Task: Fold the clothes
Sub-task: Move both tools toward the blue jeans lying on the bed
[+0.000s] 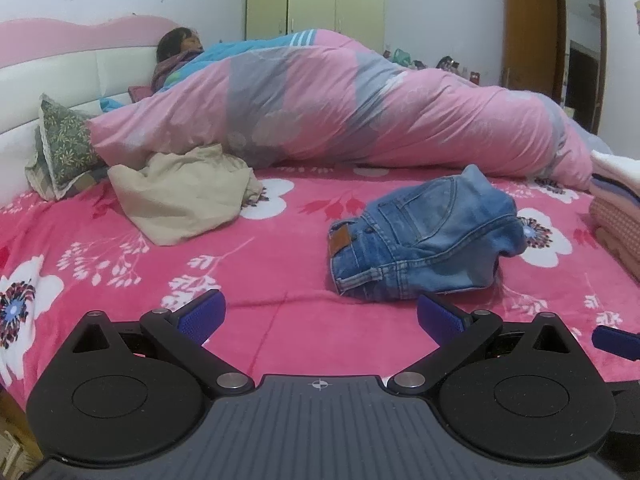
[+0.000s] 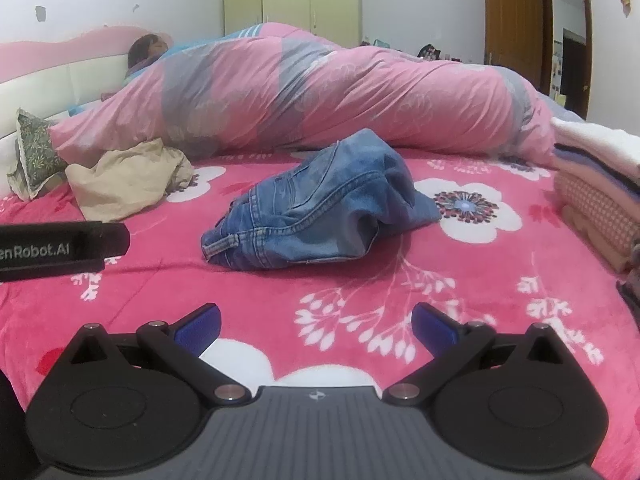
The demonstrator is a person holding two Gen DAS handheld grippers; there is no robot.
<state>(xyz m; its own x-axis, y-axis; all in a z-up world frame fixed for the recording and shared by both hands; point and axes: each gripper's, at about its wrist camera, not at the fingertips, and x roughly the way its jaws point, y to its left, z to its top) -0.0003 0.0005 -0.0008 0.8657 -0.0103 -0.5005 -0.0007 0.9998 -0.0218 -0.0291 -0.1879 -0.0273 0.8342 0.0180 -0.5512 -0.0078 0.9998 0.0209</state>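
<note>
A crumpled pair of blue jeans (image 1: 424, 240) lies on the pink flowered bedspread (image 1: 256, 264), ahead and right of my left gripper (image 1: 321, 316). In the right wrist view the jeans (image 2: 320, 208) lie ahead and slightly left of my right gripper (image 2: 316, 326). Both grippers are open and empty, hovering low over the bed's near part. A crumpled beige garment (image 1: 184, 196) lies at the far left by the pillow; it also shows in the right wrist view (image 2: 124, 184). The left gripper's body (image 2: 60, 248) shows at the right wrist view's left edge.
A person sleeps under a pink and grey quilt (image 1: 340, 108) across the back of the bed. A green patterned pillow (image 1: 64, 144) leans on the headboard. A stack of folded clothes (image 2: 600, 188) sits at the right edge. A wooden door (image 1: 532, 24) stands behind.
</note>
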